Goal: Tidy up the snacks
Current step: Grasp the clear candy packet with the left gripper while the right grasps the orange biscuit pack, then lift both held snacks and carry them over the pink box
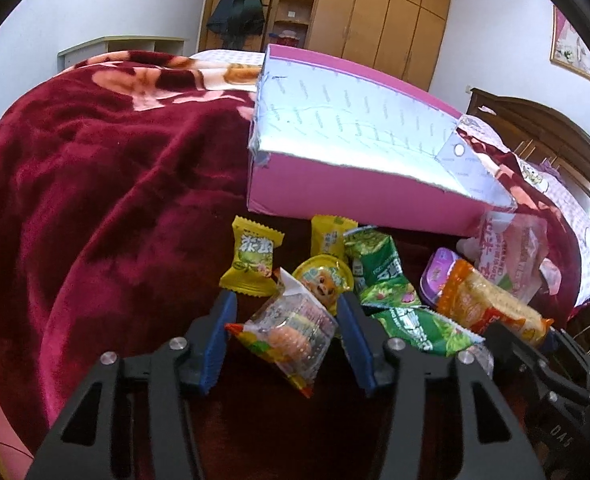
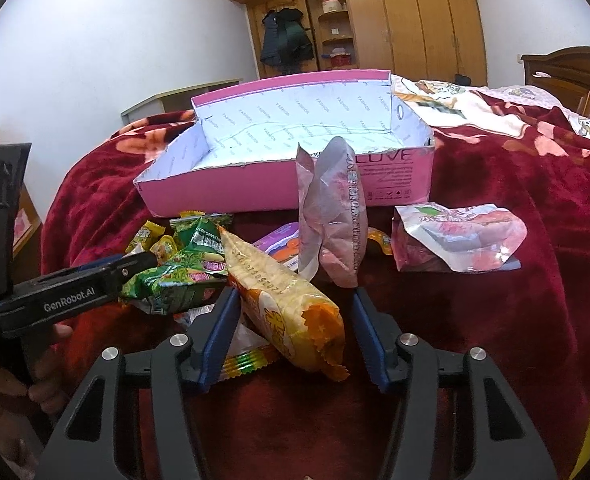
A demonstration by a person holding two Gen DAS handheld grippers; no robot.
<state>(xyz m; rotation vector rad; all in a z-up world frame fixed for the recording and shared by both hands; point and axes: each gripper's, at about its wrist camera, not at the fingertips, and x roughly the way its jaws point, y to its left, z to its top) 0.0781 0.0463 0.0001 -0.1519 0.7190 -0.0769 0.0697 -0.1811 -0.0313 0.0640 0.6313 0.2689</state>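
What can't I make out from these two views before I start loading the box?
- Pink box floor: in the left wrist view the near wall hides it; the right wrist view shows most of it bare, but its right end sits behind the upright pink bag.
- Purple packet: mostly buried under the cracker pack in the right wrist view.
- Right gripper: cut off by the left wrist view's edge.
- Small print on wrappers: too small to read.

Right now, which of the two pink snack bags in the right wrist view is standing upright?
The pink bag nearer the middle, standing on end in front of the pink box. The other pink bag, to its right, lies flat on the red blanket.
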